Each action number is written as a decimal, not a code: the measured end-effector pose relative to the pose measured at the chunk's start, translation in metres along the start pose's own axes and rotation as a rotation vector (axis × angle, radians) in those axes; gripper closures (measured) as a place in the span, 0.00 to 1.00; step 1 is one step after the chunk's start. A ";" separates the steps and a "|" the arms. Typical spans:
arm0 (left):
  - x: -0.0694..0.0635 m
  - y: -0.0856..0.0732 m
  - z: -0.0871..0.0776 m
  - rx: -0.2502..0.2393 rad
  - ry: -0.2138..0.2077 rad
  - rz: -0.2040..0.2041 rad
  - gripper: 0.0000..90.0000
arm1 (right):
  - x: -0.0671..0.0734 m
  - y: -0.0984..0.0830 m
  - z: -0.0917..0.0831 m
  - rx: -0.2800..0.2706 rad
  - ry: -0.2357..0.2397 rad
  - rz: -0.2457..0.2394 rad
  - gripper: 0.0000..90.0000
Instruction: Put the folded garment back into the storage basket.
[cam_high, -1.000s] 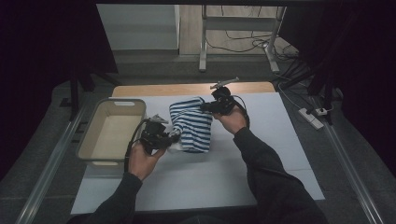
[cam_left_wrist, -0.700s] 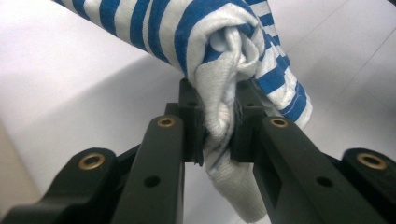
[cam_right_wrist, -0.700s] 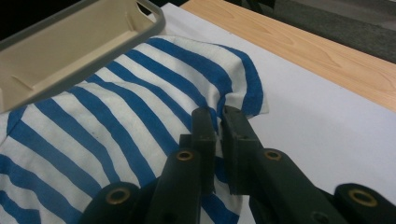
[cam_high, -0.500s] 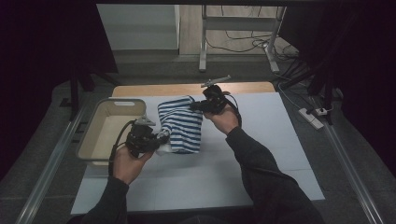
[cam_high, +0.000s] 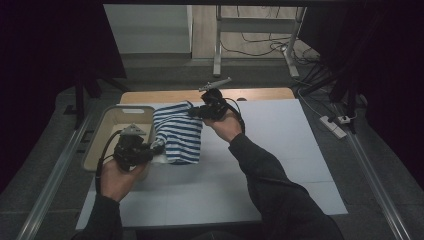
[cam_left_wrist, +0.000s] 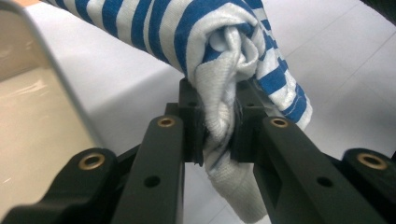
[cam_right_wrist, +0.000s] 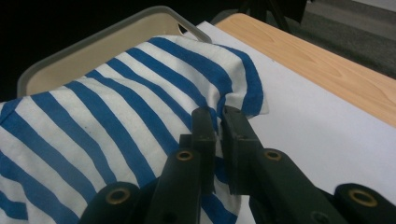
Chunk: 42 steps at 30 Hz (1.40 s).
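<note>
Since a second ago I've carried the striped cloth (cam_high: 178, 131) left, toward the beige bin (cam_high: 111, 131); it hangs off the table now, stretched between my tongs. My left gripper (cam_left_wrist: 217, 135) is clamped on a bunched white end, my right gripper (cam_right_wrist: 218, 122) pinches the blue-edged corner. The cloth hides the bin's near wall, and the dim high view blurs both tong tips.

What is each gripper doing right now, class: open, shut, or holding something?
Left gripper: shut on a bunched end of the striped cloth.
Right gripper: shut on the cloth's edge, at the other end.
</note>
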<state>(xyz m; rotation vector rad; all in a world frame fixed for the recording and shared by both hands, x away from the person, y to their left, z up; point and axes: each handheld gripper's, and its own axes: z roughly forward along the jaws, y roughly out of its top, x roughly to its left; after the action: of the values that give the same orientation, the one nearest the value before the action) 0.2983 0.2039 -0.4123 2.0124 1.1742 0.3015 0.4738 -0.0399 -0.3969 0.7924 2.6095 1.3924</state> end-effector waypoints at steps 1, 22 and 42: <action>0.002 -0.001 -0.002 -0.001 0.003 -0.004 0.86 | 0.002 0.002 0.002 -0.002 0.005 0.000 0.93; 0.051 -0.021 -0.050 -0.017 0.065 -0.092 0.86 | 0.034 0.035 0.051 -0.017 0.068 -0.003 0.93; 0.099 -0.052 -0.068 0.000 0.108 -0.206 0.86 | 0.062 0.051 0.108 0.001 0.079 -0.016 0.93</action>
<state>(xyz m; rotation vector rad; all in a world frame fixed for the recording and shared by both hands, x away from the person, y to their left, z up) 0.2826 0.3337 -0.4211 1.8754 1.4357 0.3094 0.4735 0.0943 -0.4087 0.7298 2.6683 1.4471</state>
